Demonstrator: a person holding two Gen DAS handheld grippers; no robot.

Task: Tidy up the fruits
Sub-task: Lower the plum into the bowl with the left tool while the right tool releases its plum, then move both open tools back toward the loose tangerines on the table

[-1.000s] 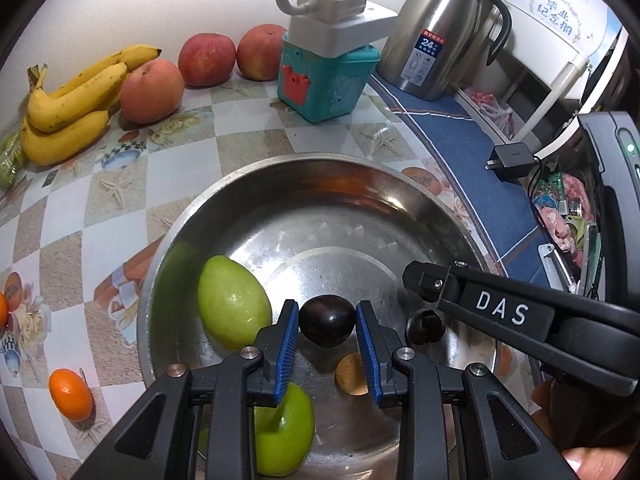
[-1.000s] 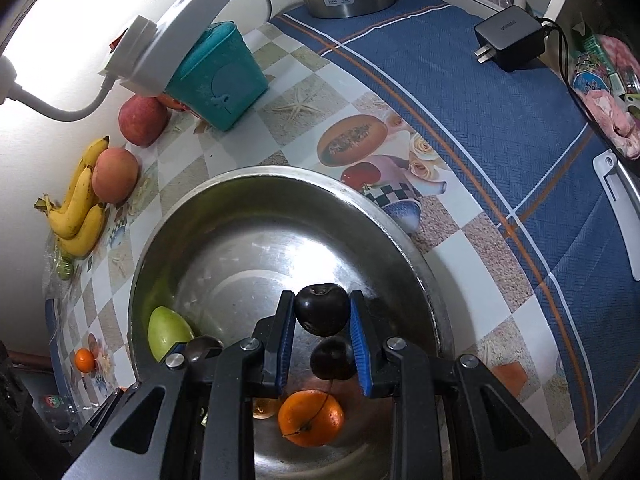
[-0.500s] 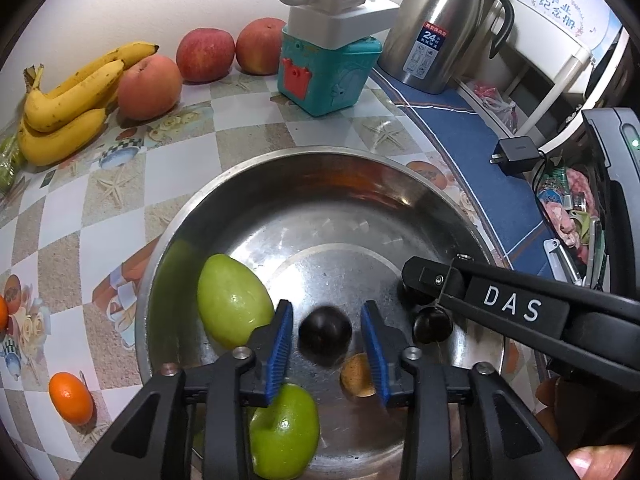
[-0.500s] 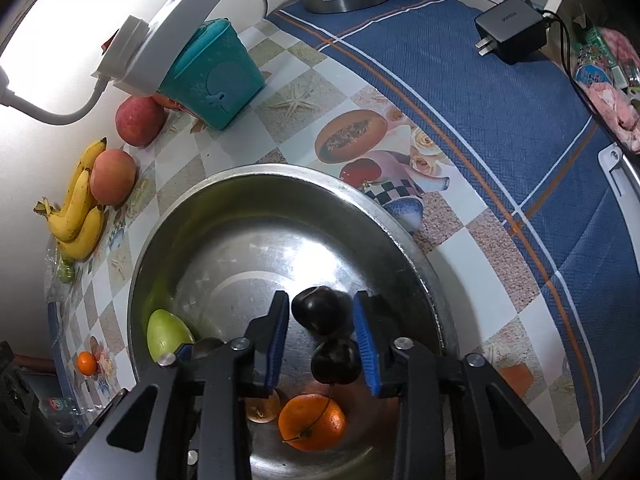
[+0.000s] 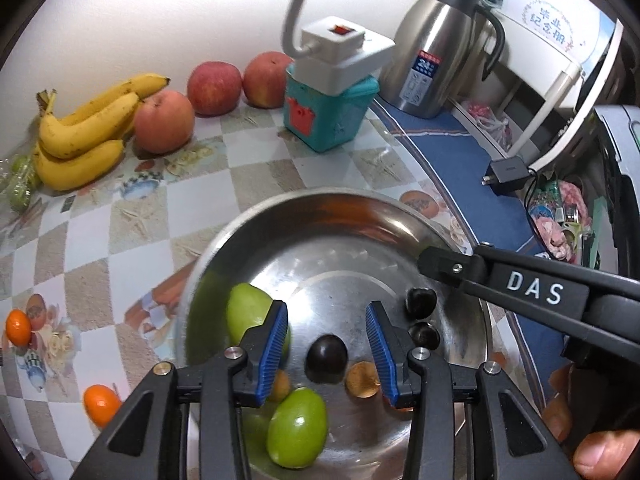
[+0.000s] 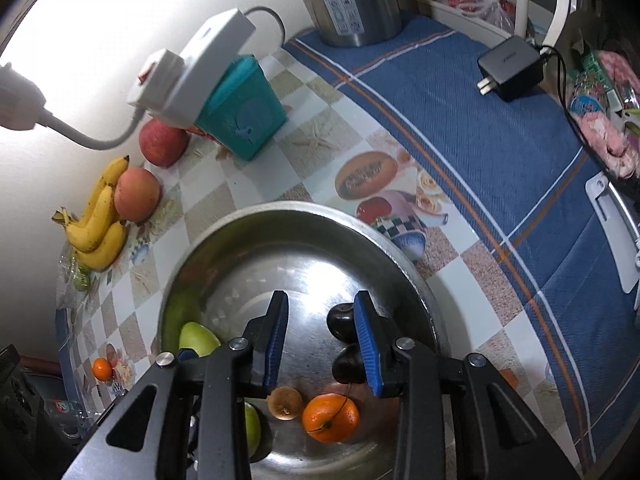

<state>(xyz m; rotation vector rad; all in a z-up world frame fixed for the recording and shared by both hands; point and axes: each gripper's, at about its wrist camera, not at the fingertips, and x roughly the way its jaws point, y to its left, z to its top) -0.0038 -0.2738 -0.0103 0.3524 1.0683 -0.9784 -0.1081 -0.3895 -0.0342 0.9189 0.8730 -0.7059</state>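
Left gripper [image 5: 327,342] hangs over the near part of the steel bowl [image 5: 280,216], jaws wide, nothing held; a dark plum [image 5: 326,358] lies loose on the bowl floor between the blue pads, touching neither. Right gripper [image 6: 321,340] also over the bowl, jaws wide and empty; two dark plums [image 6: 341,322] sit against its right pad, contact unclear. Green fruit [image 5: 296,426] near the bowl's front, a second green one [image 5: 250,312] partly hidden behind the left pad. Orange [image 6: 330,417] and a small brown fruit [image 6: 285,402] in the bowl, below the right gripper. Bananas [image 5: 84,132], apples [image 5: 214,87] and two small oranges [image 5: 101,404] lie on the table outside. Person's hands mostly cut off, only a fingertip [image 5: 606,454] at the frame edge
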